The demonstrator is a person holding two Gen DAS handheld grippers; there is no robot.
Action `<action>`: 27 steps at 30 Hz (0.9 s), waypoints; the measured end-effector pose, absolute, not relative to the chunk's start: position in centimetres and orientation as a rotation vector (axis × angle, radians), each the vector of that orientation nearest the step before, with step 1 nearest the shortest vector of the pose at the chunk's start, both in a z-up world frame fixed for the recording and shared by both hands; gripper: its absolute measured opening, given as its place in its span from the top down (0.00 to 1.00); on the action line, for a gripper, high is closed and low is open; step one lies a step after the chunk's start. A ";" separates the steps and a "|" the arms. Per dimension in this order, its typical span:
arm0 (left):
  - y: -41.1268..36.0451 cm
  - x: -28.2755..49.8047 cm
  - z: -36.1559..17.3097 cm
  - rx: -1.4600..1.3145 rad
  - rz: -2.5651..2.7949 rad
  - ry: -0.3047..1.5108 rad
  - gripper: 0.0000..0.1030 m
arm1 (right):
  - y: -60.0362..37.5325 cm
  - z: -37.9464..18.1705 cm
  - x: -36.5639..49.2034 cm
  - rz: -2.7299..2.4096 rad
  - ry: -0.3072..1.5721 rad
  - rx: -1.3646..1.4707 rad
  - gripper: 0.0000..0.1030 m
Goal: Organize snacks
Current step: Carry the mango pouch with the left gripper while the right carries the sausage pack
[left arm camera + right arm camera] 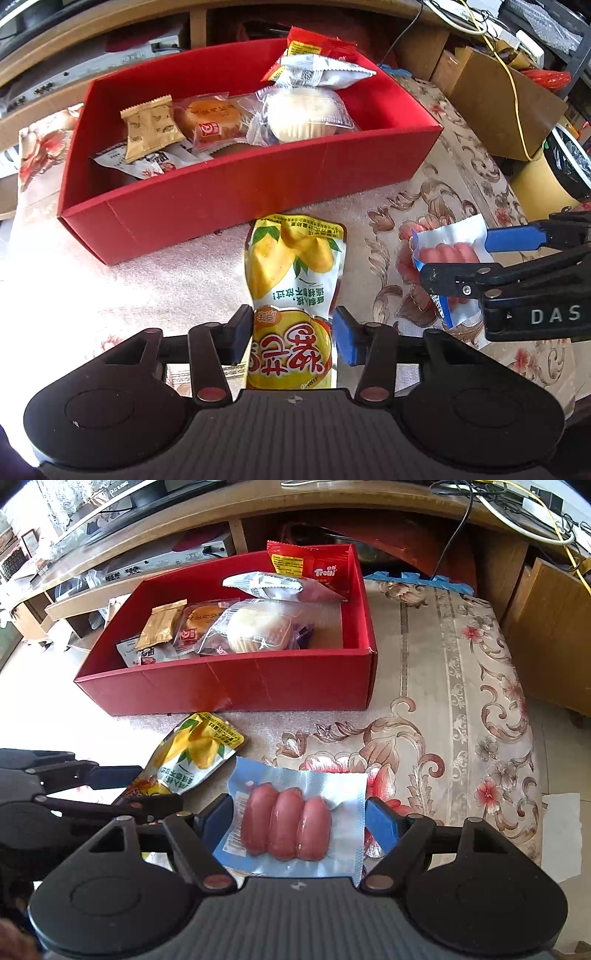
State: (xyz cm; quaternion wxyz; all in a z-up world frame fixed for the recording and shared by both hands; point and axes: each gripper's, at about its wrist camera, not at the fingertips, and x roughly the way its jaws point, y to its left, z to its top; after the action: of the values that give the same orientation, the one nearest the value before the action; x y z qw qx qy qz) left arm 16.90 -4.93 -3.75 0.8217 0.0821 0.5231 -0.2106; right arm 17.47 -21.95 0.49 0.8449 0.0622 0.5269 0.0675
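Left wrist view: the left claw (293, 334) straddles the lower half of the mango pouch (295, 280), its pads at the pouch's two edges. Contact looks made on the left edge; a sliver of gap may remain on the right, so a firm clench cannot be confirmed. The pouch lies flat on the floral cloth (424, 206) covering the surface, just in front of the red box (236, 199).

Right wrist view: the right claw (299, 819) is clamped across the sausage pack (291, 823), pads pressing its opposite film margins, which keeps the three sausages uncrushed. The box already holds several wrapped snacks (236, 627), so it is probably the destination for both items.
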 end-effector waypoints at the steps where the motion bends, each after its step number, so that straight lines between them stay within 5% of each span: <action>1: -4.9 17.0 -3.9 0.174 -0.447 1.117 0.41 | -22.0 0.5 17.5 0.143 1.111 0.133 0.26; 9: -6.3 18.1 -5.1 0.224 -0.432 1.094 0.27 | -22.0 0.6 17.7 0.138 1.107 0.145 0.26; 20: -5.8 15.7 -3.2 0.232 -0.450 1.069 0.55 | -22.2 2.0 17.5 0.148 1.057 0.146 0.26; 27: -5.3 15.4 -2.6 0.184 -0.447 1.066 0.59 | -22.2 2.3 17.2 0.141 1.042 0.143 0.26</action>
State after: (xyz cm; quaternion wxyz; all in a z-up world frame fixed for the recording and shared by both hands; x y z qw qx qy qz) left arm 15.40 -5.27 -2.55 0.8336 0.0869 0.5030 -0.2112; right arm 17.24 -22.23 2.33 0.8625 0.0681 0.4969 0.0674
